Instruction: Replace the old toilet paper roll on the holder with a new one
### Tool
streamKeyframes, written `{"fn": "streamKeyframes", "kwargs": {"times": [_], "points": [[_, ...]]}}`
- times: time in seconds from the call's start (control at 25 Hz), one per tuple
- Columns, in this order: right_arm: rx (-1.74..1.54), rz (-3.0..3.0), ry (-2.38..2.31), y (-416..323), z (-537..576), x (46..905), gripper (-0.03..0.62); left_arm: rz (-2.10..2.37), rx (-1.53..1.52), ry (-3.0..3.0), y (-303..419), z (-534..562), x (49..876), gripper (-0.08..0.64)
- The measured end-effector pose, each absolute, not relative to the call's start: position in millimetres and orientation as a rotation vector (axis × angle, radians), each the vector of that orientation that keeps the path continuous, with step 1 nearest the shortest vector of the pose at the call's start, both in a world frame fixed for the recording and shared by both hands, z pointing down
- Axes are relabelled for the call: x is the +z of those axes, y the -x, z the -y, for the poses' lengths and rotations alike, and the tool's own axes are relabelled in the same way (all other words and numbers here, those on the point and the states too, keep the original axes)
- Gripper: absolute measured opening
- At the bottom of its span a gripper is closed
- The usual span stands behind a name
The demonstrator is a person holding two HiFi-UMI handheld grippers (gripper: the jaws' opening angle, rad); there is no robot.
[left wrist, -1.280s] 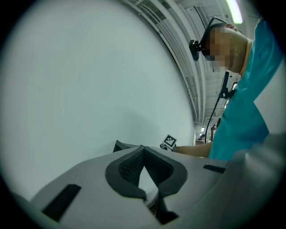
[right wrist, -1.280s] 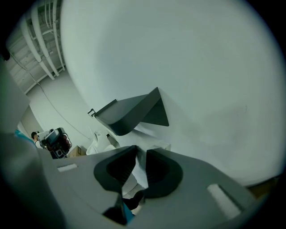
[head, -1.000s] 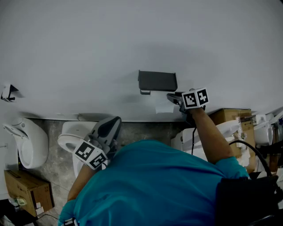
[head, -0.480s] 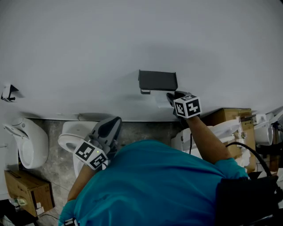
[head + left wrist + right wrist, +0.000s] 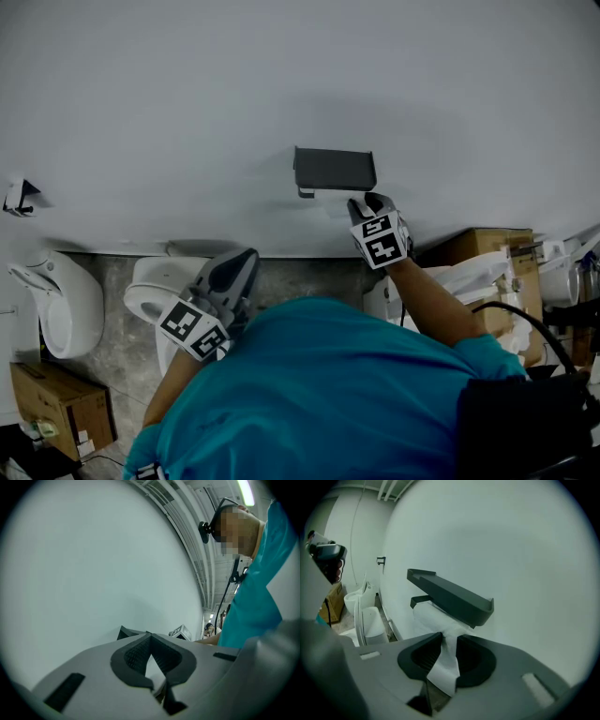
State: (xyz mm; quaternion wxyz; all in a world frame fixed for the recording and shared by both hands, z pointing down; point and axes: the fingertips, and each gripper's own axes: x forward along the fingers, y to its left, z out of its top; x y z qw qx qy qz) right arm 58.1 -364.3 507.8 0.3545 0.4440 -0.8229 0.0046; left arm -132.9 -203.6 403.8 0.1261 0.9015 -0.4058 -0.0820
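Observation:
A dark holder [image 5: 335, 171] with a flat lid is fixed to the white wall. In the right gripper view the white toilet paper roll [image 5: 433, 616] hangs under the holder [image 5: 450, 595]. Its loose sheet [image 5: 445, 665] runs down between the jaws. My right gripper [image 5: 363, 203] sits just below the holder's right end, and in its own view the right gripper [image 5: 447, 639] is shut on that sheet. My left gripper [image 5: 239, 262] is held low at the left over a toilet. In its own view the left gripper [image 5: 150, 638] has its tips touching, with nothing seen between them.
A white toilet [image 5: 150, 302] stands below the left gripper and another white fixture [image 5: 56, 295] sits further left. Cardboard boxes rest at the lower left [image 5: 56, 403] and at the right [image 5: 487, 246]. The person's teal shirt fills the bottom of the head view.
My right gripper moved left and rolled, coming under the holder's right end onto the hanging sheet. The left gripper stayed where it was.

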Motion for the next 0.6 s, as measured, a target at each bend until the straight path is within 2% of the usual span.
{"fn": "streamKeyframes", "kwargs": {"times": [0.6], "points": [[-0.348, 1.955, -1.182, -58.8, 361.8, 511.7, 0.088, 1.185, -0.227, -2.614, 139.1, 195.3, 408.4, 0.006]]}}
